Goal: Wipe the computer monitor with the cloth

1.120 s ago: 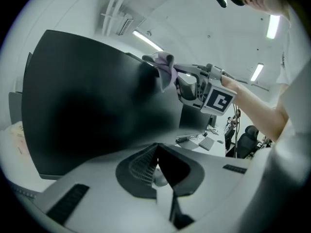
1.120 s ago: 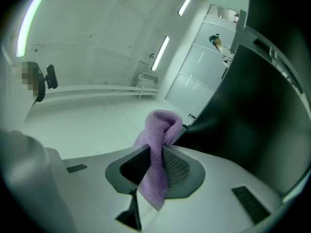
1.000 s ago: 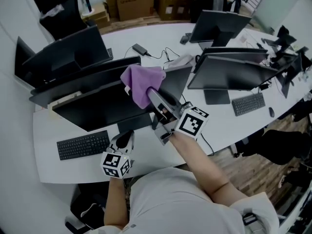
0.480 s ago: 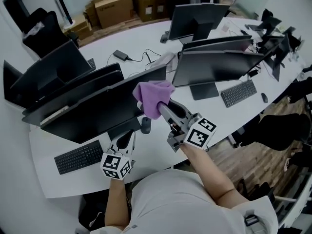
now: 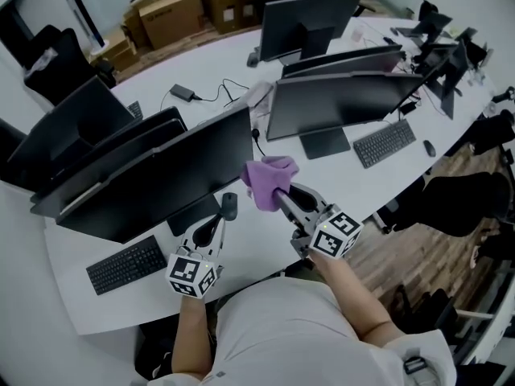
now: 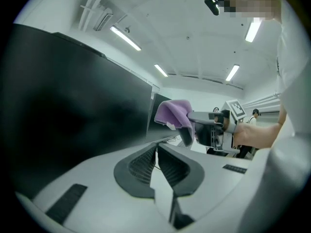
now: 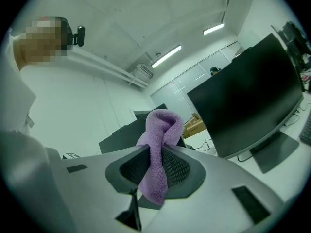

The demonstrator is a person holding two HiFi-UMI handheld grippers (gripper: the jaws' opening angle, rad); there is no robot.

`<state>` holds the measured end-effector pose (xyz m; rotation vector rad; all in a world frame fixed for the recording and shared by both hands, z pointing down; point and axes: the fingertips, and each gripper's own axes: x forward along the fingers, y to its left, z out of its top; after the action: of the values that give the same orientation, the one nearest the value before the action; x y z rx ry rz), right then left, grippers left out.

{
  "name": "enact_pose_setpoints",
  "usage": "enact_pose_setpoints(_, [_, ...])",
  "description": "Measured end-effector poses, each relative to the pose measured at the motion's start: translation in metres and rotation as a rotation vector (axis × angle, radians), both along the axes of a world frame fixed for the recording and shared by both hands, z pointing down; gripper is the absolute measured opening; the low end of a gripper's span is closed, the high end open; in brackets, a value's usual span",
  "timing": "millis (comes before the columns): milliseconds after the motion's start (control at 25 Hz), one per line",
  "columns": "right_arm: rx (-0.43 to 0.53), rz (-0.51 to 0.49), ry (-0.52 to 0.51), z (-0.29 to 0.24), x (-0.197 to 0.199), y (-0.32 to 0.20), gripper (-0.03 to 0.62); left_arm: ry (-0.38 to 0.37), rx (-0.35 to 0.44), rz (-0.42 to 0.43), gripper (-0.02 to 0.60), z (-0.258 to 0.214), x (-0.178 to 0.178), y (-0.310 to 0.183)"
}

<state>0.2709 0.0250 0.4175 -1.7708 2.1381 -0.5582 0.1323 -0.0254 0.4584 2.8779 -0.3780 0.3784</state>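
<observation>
Cloth (image 5: pixel 269 179), purple and bunched, pinched fast in the right gripper (image 5: pixel 279 193) at centre frame. Off the monitor (image 5: pixel 161 175) now, just past its 3 o'clock edge, after pressing on the screen's upper right corner a second ago; likely a pass ended, or a pause between strokes. Left gripper (image 5: pixel 216 222) at 7 o'clock of the cloth, jaws together on nothing, low over the white desk (image 5: pixel 265 244). Keyboard (image 5: pixel 125 265) at 8 o'clock, more screens (image 5: pixel 338 103) at 1, cardboard boxes (image 5: pixel 173 10) at 11.
</observation>
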Motion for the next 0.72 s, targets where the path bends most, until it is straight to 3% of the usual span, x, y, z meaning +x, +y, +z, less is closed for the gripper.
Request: enact_pose_setpoints(720, [-0.111, 0.048, 0.190, 0.041, 0.007, 0.047, 0.086, -0.021, 0.009, 0.053, 0.009, 0.003, 0.017, 0.018])
